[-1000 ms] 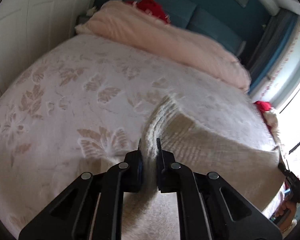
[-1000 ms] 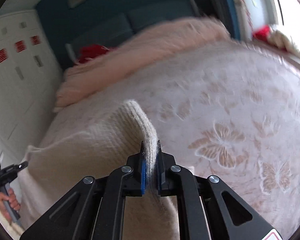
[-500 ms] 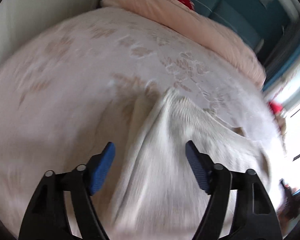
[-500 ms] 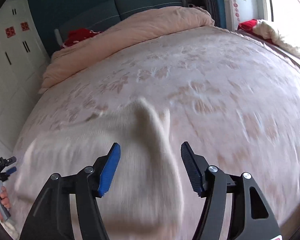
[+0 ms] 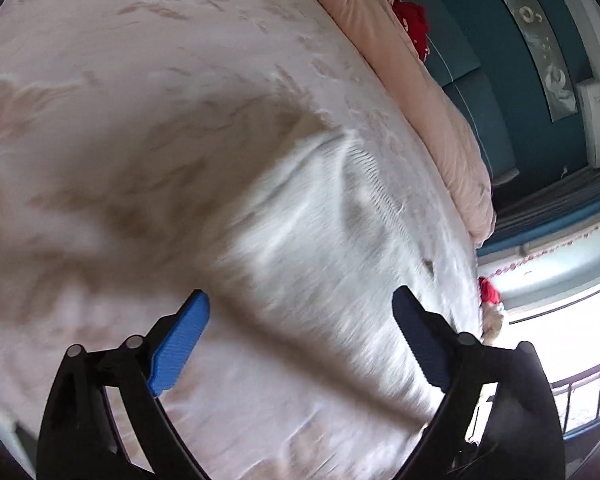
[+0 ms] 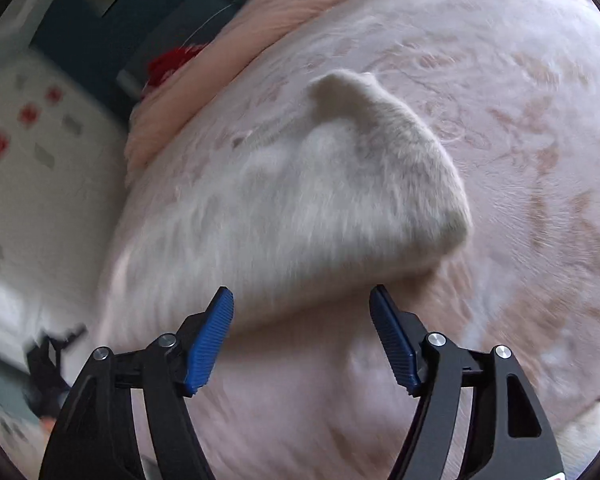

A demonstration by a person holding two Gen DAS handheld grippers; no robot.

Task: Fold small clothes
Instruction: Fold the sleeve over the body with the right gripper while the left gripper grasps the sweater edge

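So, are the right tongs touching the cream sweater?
Apart. The right wrist view shows the right tongs open, clear space between both pads and the cream sweater.

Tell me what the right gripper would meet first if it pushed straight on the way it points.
Probably the folded edge of the cream knit garment lying ahead of the open right gripper; blur leaves depth unclear.

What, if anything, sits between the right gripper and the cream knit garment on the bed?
Nothing visible. The right gripper is open, its jaws just having been opening, with nothing between them. The cream knit garment lies just ahead on the floral bedspread; only bare bedspread separates them. The left gripper is open over the garment too.
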